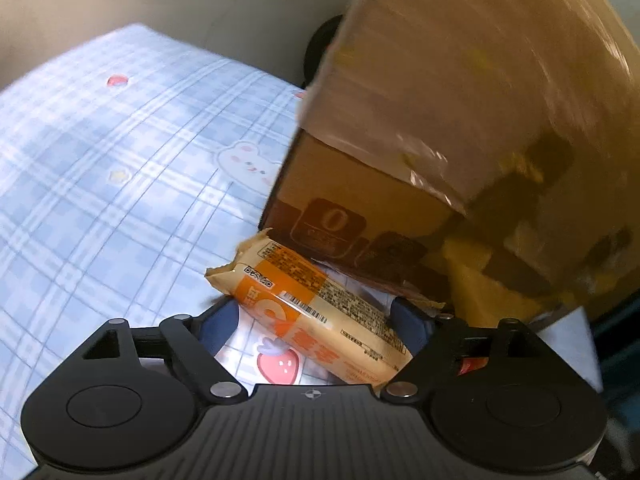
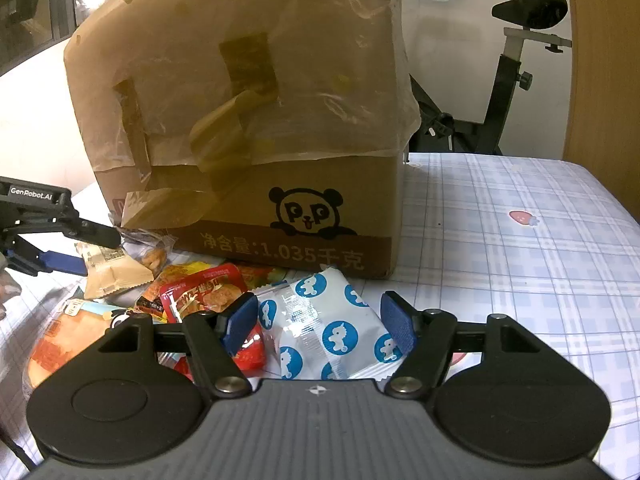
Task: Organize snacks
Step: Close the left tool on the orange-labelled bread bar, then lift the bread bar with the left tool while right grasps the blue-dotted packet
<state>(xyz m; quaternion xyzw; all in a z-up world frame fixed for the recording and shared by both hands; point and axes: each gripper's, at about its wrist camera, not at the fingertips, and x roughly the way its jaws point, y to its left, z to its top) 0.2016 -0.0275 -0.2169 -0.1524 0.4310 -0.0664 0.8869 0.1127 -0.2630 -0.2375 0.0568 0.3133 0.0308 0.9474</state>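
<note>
In the left wrist view my left gripper [image 1: 316,316] is open, its blue pads on either side of an orange and cream snack pack [image 1: 316,312] that lies on the checked cloth against the cardboard box [image 1: 440,100]. In the right wrist view my right gripper [image 2: 320,320] is open around a white packet with blue circles [image 2: 332,328] that lies in front of the box [image 2: 248,120]. A pile of snacks lies at its left: a red packet [image 2: 200,292], a cream packet [image 2: 108,272] and an orange bag [image 2: 60,344]. The left gripper [image 2: 44,236] shows at the left edge.
The box carries a panda logo [image 2: 306,212] and is draped in clear plastic. The blue checked tablecloth [image 2: 520,260] spreads to the right. An exercise bike [image 2: 516,60] stands behind the table. A wooden panel [image 2: 600,60] is at far right.
</note>
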